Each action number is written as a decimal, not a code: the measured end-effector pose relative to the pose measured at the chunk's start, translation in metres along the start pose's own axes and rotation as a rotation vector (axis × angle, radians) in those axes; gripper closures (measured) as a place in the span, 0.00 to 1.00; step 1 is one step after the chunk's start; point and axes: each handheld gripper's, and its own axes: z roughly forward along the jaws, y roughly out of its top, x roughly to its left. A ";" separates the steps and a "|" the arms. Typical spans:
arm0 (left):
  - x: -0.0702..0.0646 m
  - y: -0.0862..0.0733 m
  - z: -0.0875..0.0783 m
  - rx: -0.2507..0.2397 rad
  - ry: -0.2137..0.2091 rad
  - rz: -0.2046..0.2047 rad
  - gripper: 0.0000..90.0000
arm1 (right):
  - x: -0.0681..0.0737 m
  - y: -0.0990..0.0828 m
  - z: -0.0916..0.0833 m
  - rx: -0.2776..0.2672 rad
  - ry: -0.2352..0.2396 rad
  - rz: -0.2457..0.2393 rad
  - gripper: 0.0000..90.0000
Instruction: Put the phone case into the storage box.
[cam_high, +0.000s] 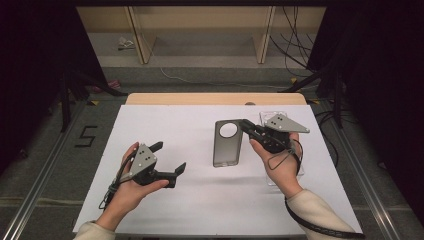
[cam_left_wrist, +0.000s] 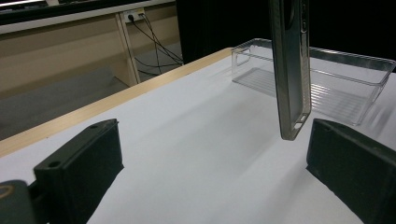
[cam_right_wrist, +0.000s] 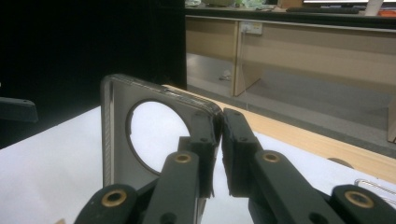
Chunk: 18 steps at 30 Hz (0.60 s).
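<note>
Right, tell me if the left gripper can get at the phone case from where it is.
Probably yes. The left gripper is open and bare white table lies between it and the phone case, which the right gripper holds off the table by its top corner.

White table (cam_high: 200, 200) — clear tray (cam_left_wrist: 345, 88)

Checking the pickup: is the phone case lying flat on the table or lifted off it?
Lifted. The phone case hangs upright, its lower end clear above the white table, pinched at a top corner by the right tongs.
</note>
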 end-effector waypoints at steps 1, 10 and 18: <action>0.000 0.000 0.000 0.000 0.000 0.000 0.03 | 0.000 0.000 0.000 -0.002 0.000 0.002 0.94; 0.000 0.000 0.000 -0.001 -0.001 0.000 0.03 | -0.004 0.002 -0.002 -0.006 -0.009 0.006 0.94; 0.000 0.000 0.000 -0.003 0.000 0.000 0.03 | -0.008 0.004 -0.004 -0.016 -0.018 0.013 0.94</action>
